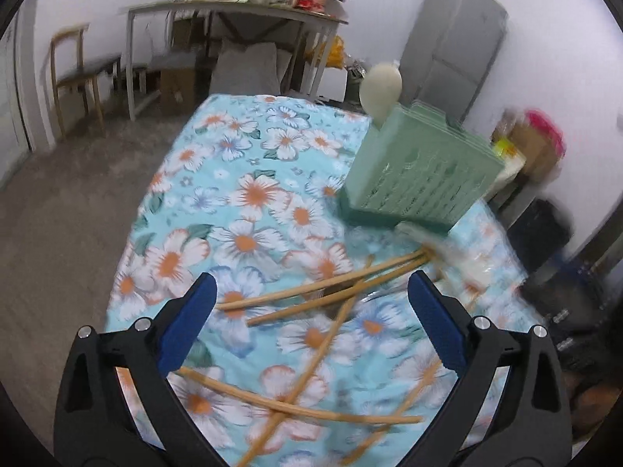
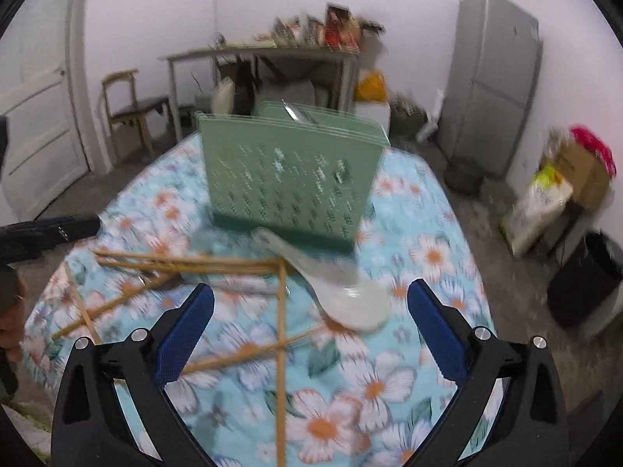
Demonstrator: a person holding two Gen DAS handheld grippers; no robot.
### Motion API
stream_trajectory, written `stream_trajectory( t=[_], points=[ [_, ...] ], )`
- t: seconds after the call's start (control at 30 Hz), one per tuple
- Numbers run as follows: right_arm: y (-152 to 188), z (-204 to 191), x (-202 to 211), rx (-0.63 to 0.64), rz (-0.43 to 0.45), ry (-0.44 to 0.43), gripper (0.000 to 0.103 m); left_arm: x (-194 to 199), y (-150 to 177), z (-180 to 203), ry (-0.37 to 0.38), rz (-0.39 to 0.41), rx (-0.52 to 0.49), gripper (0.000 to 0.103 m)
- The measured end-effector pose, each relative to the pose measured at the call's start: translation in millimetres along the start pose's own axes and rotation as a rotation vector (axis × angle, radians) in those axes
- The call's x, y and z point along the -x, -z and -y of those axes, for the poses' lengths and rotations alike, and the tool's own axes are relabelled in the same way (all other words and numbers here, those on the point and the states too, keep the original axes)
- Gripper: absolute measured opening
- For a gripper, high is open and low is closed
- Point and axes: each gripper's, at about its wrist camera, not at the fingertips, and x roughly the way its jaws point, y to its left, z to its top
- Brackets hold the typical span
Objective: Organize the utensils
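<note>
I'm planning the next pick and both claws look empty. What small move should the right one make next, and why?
Probably ease the right claw forward and down onto the white spoon. It gapes open and empty, and the spoon lies loose on the floral cloth just ahead, in front of the green holder, across the scattered chopsticks.

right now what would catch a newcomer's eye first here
The green holder standing upright at the far end of the flowered cloth, a utensil poking out of its top. In front of it, bamboo chopsticks lie scattered and crossed, with a white spoon flat beside them. Both the left gripper and right gripper are open and empty.
</note>
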Motion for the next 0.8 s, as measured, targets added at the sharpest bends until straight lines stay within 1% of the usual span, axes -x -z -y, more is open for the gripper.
stream_trajectory(
  t=[0.07, 0.13, 0.17, 0.23, 0.27, 0.33, 0.4, 0.5, 0.57, 0.67, 0.8],
  points=[
    [-3, -7, 1, 0.012, 0.016, 0.011, 0.097, -11, 4, 10, -0.045, -0.044, -0.113, 0.095],
    [-5, -9, -4, 0.002, 0.005, -0.004, 0.097, -25, 10, 23, -0.078, -0.087, -0.237, 0.095],
    [-5, -9, -8, -0.009, -0.005, -0.013, 0.097, -31, 13, 26, -0.089, -0.102, -0.275, 0.095],
    [-5, -10, -14, -0.026, -0.032, -0.028, 0.097, -50, 20, 34, -0.127, -0.156, -0.361, 0.095],
    [-4, -9, -19, -0.032, -0.046, -0.038, 0.097, -59, 23, 35, -0.142, -0.179, -0.379, 0.095],
    [-2, -9, -24, -0.04, -0.057, -0.052, 0.097, -74, 26, 33, -0.166, -0.216, -0.398, 0.095],
    [-2, -9, -28, -0.042, -0.063, -0.052, 0.097, -78, 24, 28, -0.167, -0.217, -0.397, 0.095],
    [-1, -8, -36, -0.04, -0.071, -0.049, 0.097, -79, 16, 18, -0.165, -0.215, -0.355, 0.095],
    [0, -7, -42, -0.043, -0.083, -0.059, 0.097, -80, 11, 10, -0.147, -0.222, -0.327, 0.096],
    [-1, -7, -48, -0.047, -0.092, -0.084, 0.097, -81, 7, 7, -0.144, -0.223, -0.325, 0.096],
    [-2, -13, -53, -0.035, -0.093, -0.136, 0.097, -78, 4, 7, -0.193, -0.2, -0.331, 0.096]
  ],
)
